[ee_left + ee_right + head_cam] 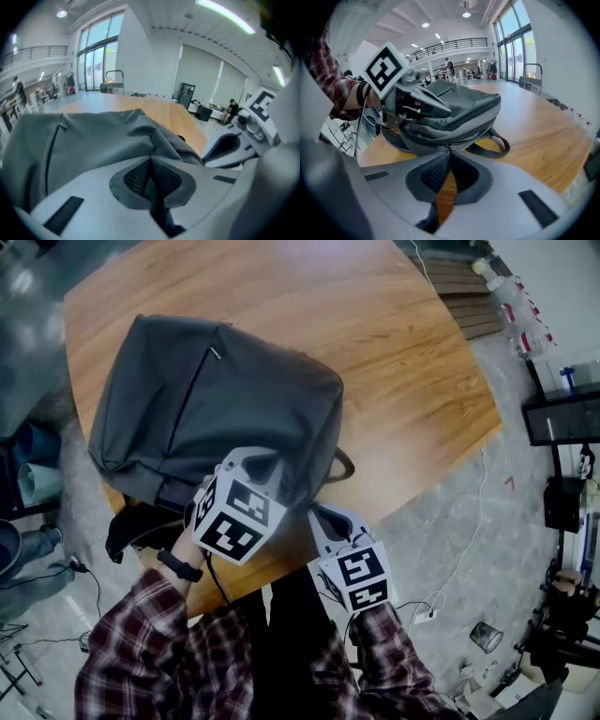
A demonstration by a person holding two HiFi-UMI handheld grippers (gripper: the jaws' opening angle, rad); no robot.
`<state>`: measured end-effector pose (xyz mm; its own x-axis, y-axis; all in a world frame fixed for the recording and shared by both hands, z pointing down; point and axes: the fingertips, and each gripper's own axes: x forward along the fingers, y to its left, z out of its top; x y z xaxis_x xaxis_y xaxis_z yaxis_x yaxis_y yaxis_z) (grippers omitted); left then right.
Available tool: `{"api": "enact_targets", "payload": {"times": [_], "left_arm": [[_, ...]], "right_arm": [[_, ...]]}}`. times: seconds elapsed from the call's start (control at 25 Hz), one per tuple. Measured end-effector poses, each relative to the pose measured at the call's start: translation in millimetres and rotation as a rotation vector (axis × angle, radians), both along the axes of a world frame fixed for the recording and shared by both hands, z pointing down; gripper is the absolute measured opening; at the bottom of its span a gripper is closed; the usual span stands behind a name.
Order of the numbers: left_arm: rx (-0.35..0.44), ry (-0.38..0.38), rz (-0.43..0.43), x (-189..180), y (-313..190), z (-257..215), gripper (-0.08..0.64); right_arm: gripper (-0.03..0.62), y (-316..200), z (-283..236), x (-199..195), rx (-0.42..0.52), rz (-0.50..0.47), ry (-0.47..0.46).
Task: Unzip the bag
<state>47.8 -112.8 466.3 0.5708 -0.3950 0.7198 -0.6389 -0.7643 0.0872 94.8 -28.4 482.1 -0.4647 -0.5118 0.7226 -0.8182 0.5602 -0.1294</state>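
Currently my right gripper [449, 153] has its fingers closed almost tip to tip on the small metal zip pull [449, 146]. The pull sits at the near edge of the dark grey fabric backpack [206, 409], which lies flat on the round-cornered wooden worktop [403, 362]. My left gripper [150, 159] is closed too, and I judge it pinches a fold of the backpack's cloth beside the zip to brace it.

The hold on the pull is only at the very tips, so a tug off the line of the zip track [466, 139] could let it slip free. If the left pinch is shallow, the whole backpack could slide toward the worktop's edge instead of opening.

I cannot make out how much cloth the left fingers have, and in the head view the grippers themselves hide the pull.
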Motion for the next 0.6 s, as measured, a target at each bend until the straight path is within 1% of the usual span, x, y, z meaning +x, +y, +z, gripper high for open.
{"api": "enact_targets", "payload": {"times": [0.04,0.12,0.2,0.28,0.36,0.4,0.48,0.56,0.6], "left_arm": [[0.061,-0.027,0.064,-3,1,-7,0.008],[0.184,-0.129,0.188,-16,3,-16,0.008],[0.26,-0.238,0.291,-34,3,-16,0.008],[0.276,-0.329,0.368,-53,6,-8,0.008],[0.271,-0.396,0.417,-69,10,2,0.007],[0.273,-0.411,0.427,-73,12,5,0.008],[0.267,-0.397,0.427,-73,15,7,0.007],[0.239,-0.347,0.404,-65,18,12,0.007],[0.238,-0.311,0.38,-61,18,15,0.006]], "right_arm": [[0.018,-6,-1,5,0.015,-0.002,0.015],[0.018,-20,-5,17,0.046,-0.001,0.044],[0.018,-38,-8,30,0.079,-0.003,0.077],[0.018,-59,-9,43,0.107,-0.009,0.103],[0.018,-81,-9,55,0.126,-0.021,0.124],[0.018,-91,-9,58,0.135,-0.034,0.135],[0.018,-108,-7,63,0.149,-0.06,0.16],[0.018,-122,-6,67,0.155,-0.062,0.175],[0.018,-126,-6,69,0.153,-0.052,0.176]]}}
